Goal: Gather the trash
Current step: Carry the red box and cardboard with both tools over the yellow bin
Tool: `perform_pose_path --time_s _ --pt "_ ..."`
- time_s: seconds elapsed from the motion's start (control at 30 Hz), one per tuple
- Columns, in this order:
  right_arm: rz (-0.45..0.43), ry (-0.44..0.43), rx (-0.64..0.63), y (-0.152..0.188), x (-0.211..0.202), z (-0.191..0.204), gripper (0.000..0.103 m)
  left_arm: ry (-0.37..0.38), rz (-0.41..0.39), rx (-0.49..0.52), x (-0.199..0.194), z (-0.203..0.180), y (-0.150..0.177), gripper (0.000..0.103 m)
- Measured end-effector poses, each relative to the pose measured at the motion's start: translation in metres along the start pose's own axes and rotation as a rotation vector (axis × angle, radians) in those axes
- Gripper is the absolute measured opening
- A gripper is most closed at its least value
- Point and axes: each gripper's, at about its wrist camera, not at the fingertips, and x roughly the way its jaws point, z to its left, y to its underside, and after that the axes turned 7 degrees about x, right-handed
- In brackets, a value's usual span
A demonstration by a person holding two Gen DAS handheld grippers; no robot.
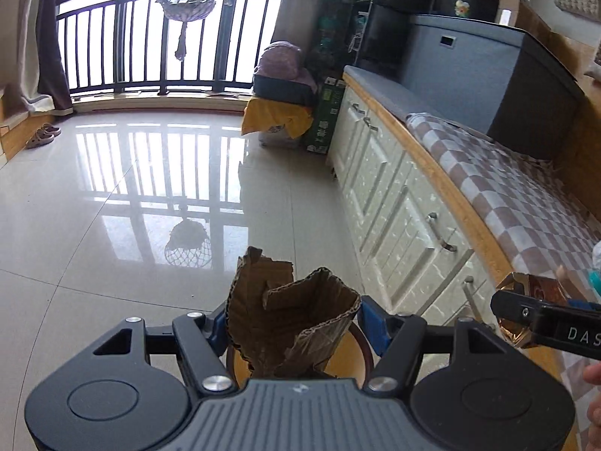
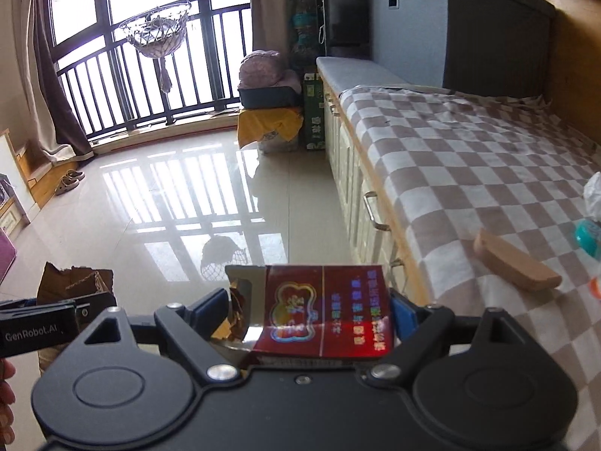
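Observation:
My left gripper (image 1: 293, 319) is shut on a crumpled piece of brown corrugated cardboard (image 1: 289, 312), which sticks up between its blue pads above the shiny tiled floor. My right gripper (image 2: 311, 312) is shut on a flattened red and gold cigarette pack (image 2: 323, 312) with printed characters. Each view catches the other hand at its edge: the right gripper (image 1: 541, 319) with the red pack (image 1: 533, 287) at the right of the left wrist view, the left gripper (image 2: 41, 323) with the cardboard (image 2: 75, 282) at the left of the right wrist view.
A checkered cloth (image 2: 469, 173) covers a bench over white drawers (image 1: 394, 203); on it lie a tan wooden block (image 2: 518, 267), a teal object (image 2: 589, 238) and white crumpled paper (image 2: 593, 195). A grey storage box (image 1: 488, 71), stacked boxes (image 1: 285, 112), slippers (image 1: 43, 135) and a railing window (image 1: 150, 37) stand farther off.

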Motion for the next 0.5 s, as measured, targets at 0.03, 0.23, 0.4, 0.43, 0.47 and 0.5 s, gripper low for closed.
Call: perform_pose_path --time_s 0.03,0.23,0.4,0.43,0.47,0.5 --pt "0.007 -0.005 0.002 0.001 0.008 0.004 0.088 -0.007 0.004 -0.01 0.007 0.004 0.0 0.068" --pt "0.079 -0.028 0.037 0.017 0.066 0.015 0.088 -0.021 0.046 -0.041 0.059 0.014 0.0 0.068" --pt "0.183 -0.044 0.024 0.041 0.118 0.017 0.089 -0.007 0.11 -0.064 0.107 0.019 0.015 0.068" --pt "0.2 -0.053 0.012 0.046 0.128 0.017 0.089 -0.005 0.125 -0.071 0.115 0.02 0.019 0.068" --pt "0.214 -0.059 0.0 0.051 0.137 0.018 0.089 -0.001 0.141 -0.077 0.123 0.022 0.022 0.068" --pt "0.237 -0.068 -0.012 0.057 0.147 0.019 0.089 0.004 0.155 -0.076 0.13 0.023 0.025 0.068"
